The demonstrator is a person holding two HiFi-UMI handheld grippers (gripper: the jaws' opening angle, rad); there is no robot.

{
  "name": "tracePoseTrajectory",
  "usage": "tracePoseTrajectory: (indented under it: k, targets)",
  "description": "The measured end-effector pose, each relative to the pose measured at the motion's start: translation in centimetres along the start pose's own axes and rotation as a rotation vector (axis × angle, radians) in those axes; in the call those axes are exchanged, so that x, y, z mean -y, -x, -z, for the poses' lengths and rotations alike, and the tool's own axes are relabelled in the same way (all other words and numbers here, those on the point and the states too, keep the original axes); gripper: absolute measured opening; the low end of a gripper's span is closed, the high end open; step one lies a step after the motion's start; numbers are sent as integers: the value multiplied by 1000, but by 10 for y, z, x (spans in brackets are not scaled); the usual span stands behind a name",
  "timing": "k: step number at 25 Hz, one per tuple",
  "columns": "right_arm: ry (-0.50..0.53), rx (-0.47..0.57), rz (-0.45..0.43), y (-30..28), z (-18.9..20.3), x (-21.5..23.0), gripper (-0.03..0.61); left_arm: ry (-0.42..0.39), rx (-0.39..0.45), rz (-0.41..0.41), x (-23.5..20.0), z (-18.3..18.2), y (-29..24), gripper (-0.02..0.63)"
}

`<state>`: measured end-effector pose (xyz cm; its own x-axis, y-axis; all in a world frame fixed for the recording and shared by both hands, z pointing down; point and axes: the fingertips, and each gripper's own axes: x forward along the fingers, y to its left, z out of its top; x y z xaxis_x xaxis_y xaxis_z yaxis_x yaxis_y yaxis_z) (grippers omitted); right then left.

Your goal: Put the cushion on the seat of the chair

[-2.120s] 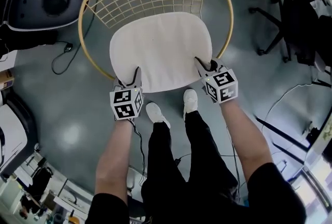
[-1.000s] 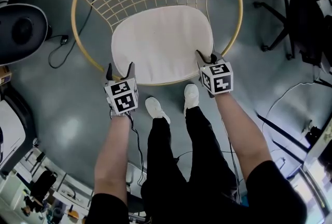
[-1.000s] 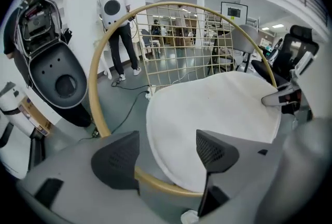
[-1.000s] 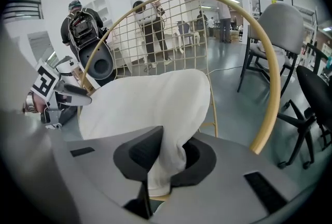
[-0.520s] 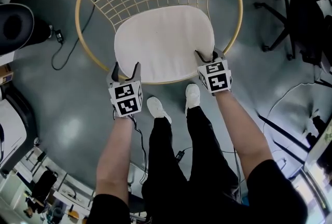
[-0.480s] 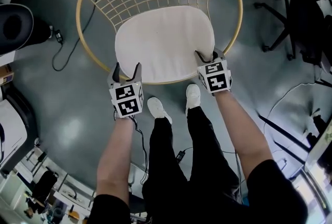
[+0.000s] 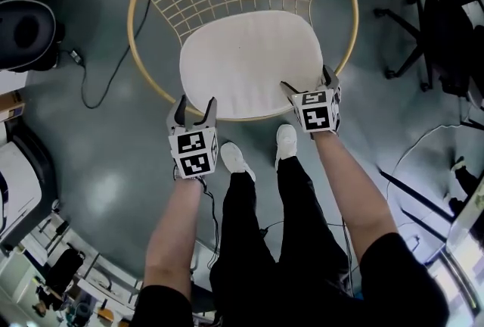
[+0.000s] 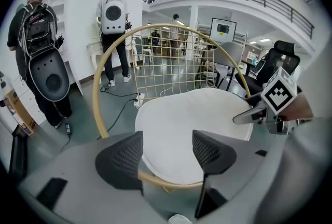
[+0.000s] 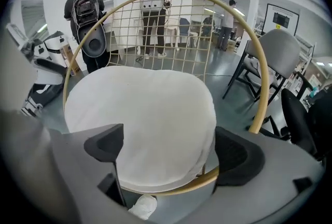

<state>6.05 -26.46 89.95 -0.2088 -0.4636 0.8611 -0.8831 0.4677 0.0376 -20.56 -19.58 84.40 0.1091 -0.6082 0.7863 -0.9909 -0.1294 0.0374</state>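
Cushion (image 7: 253,60) sits on chair (image 7: 133,30) seat, centre frame. Right gripper (image 7: 306,82) is nearer: jaws just opened, straddling its lower-right edge, seemingly not pressing. Left gripper (image 7: 195,106) is apart, just narrowed slightly, empty, below the rim.

**Black dress, grey tongs**

Black trousers (image 7: 257,242), black short sleeves (image 7: 397,272), white shoes (image 7: 237,160). The left tongs (image 7: 196,104) and right tongs (image 7: 307,82): grey shells, dark mesh pads (image 8: 122,158), each topped by a white cube (image 7: 194,153) with black square markers.
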Motion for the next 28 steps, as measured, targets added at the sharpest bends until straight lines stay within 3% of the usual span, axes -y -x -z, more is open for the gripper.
tracePoseTrajectory:
  k: [2,6,9,13,15,19,28]
  targets:
    - [-4,13,0,3,-3,-2,576,-1,10,14,2,-3,5,301]
    - [16,60,-28,13,-18,-14,583,4,53,39,4,-13,19,271]
    - [-33,131,-144,31,-37,-35,574,6,61,40,2,-19,34,236]
    - [-156,217,-291,73,-63,-55,412,23,77,46,-2,-33,71,167]
    - [-169,265,-300,101,-83,-56,227,22,110,52,-5,-48,91,110]
    - [-152,338,-301,162,-120,-65,13,13,155,77,-8,-77,140,25]
    - [-4,451,-386,291,-188,-127,12,-61,293,203,11,-143,255,17]
